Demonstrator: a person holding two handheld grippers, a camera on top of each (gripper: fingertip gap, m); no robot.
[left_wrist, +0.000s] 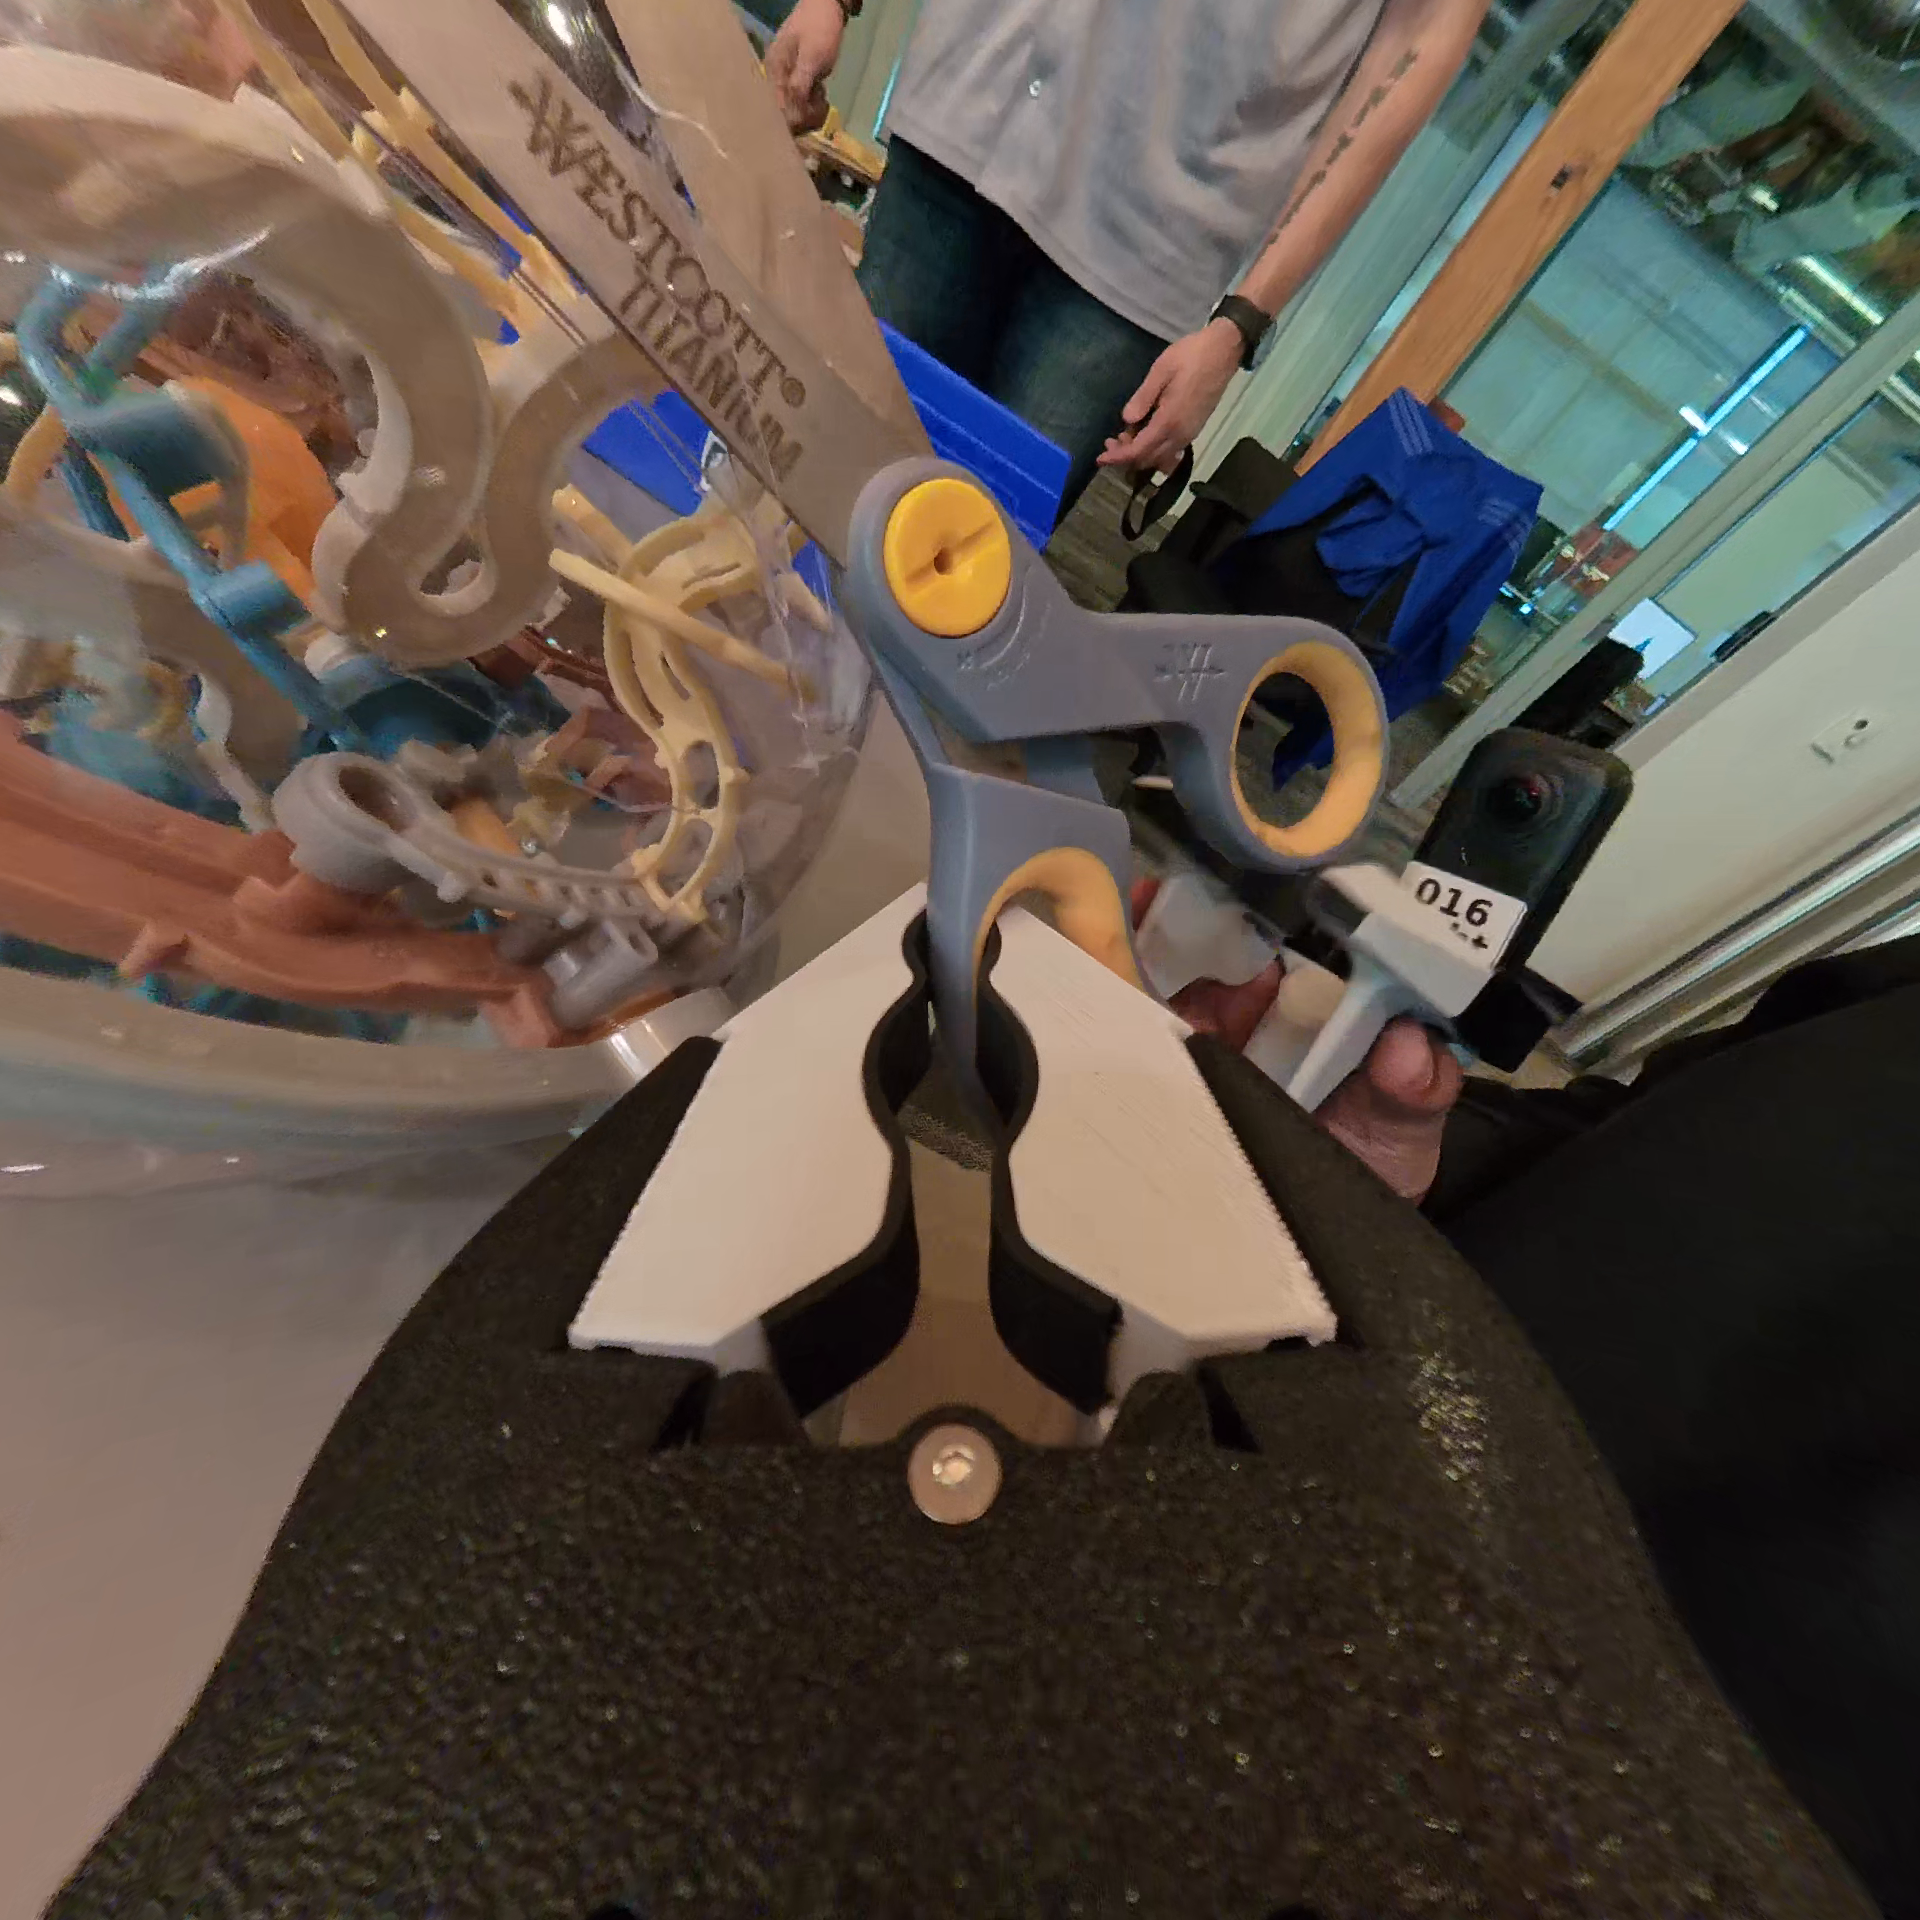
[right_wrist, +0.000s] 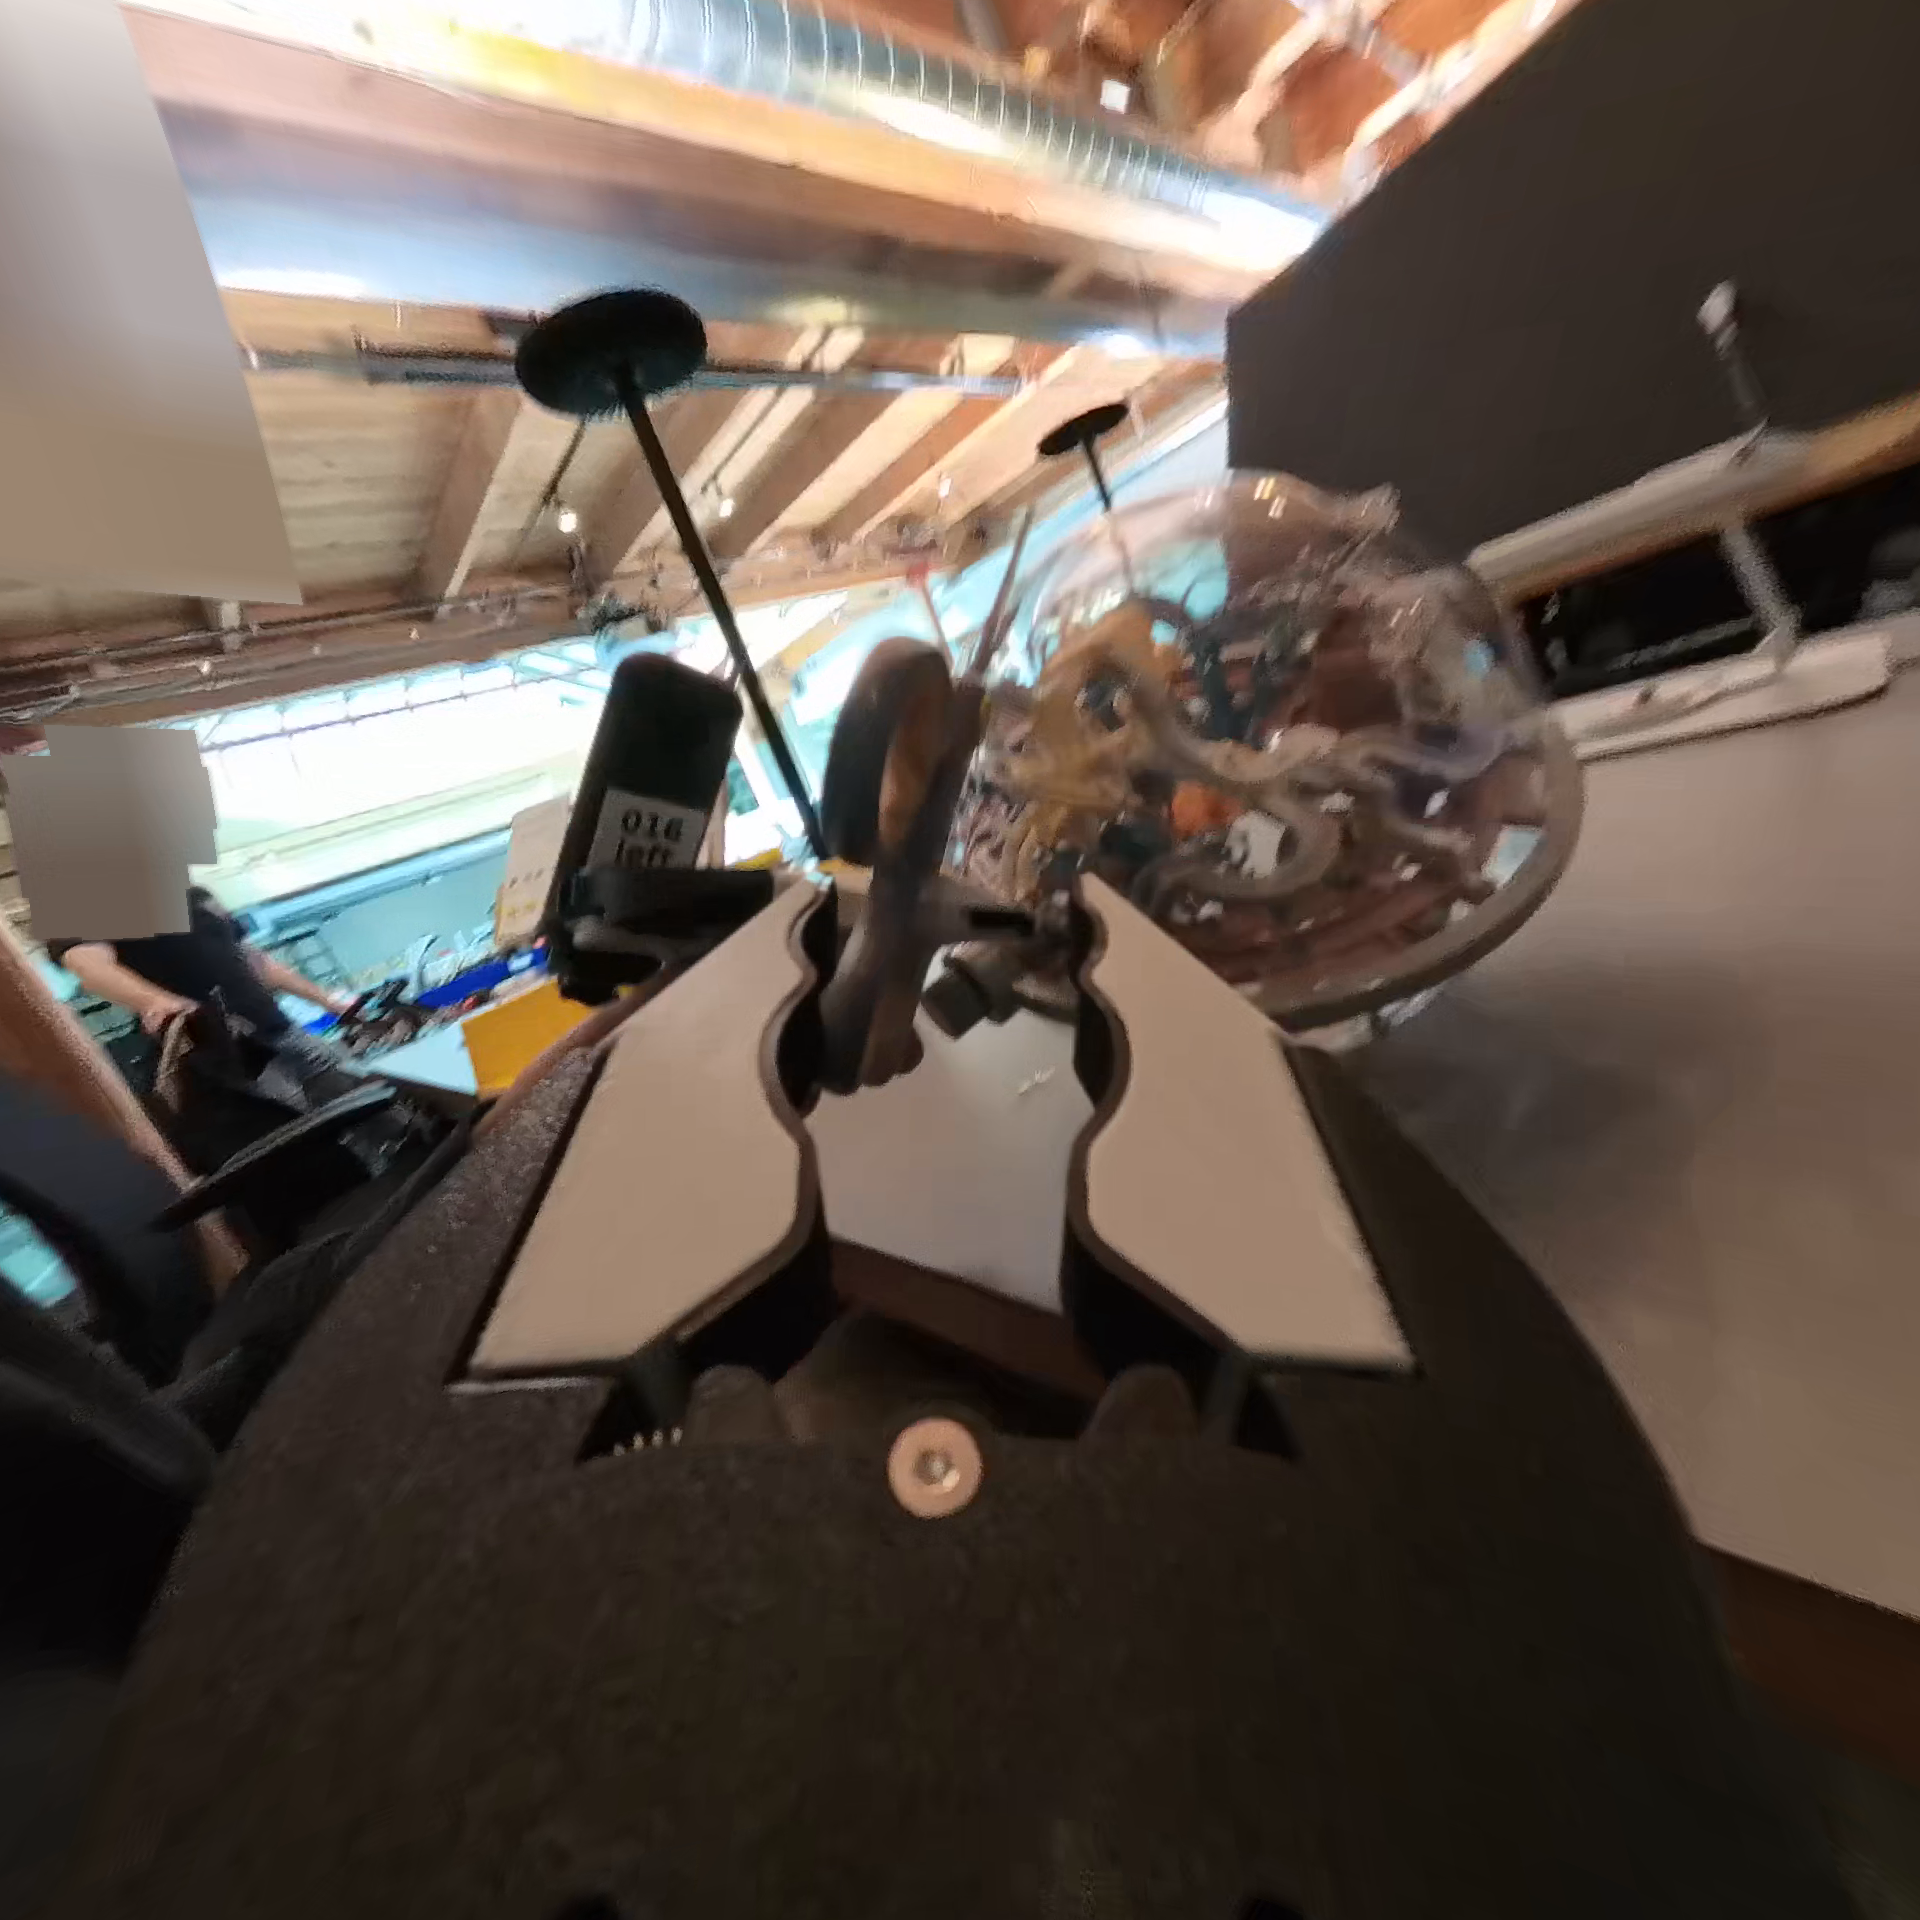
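Left wrist view shows me the left gripper (left_wrist: 961, 935) closed tight on the lower handle ring of the steel scissors with grey and yellow plastic handles (left_wrist: 1039, 665). The ring is pinched between the two white fingers near their tips, and the scissors stand up out of the claw. The blades are a little apart and lean up and to the left. They lie in front of the large clear plastic sphere with a coloured maze inside (left_wrist: 312, 623), which sits on the grey table (left_wrist: 156, 1351). I cannot tell if steel touches plastic there.

In the right wrist view, the right gripper (right_wrist: 951, 904) is wide open and holds nothing. One ring of the scissors (right_wrist: 894, 831) stands between its fingers, close to the left finger. This picture is blurred, so I cannot say if they touch. The sphere (right_wrist: 1299, 748) is just beyond, to the right.

In my judgement the left grip is narrow, on a rounded ring, so the scissors could turn in it. I would move both hands slowly and not relax the left squeeze.
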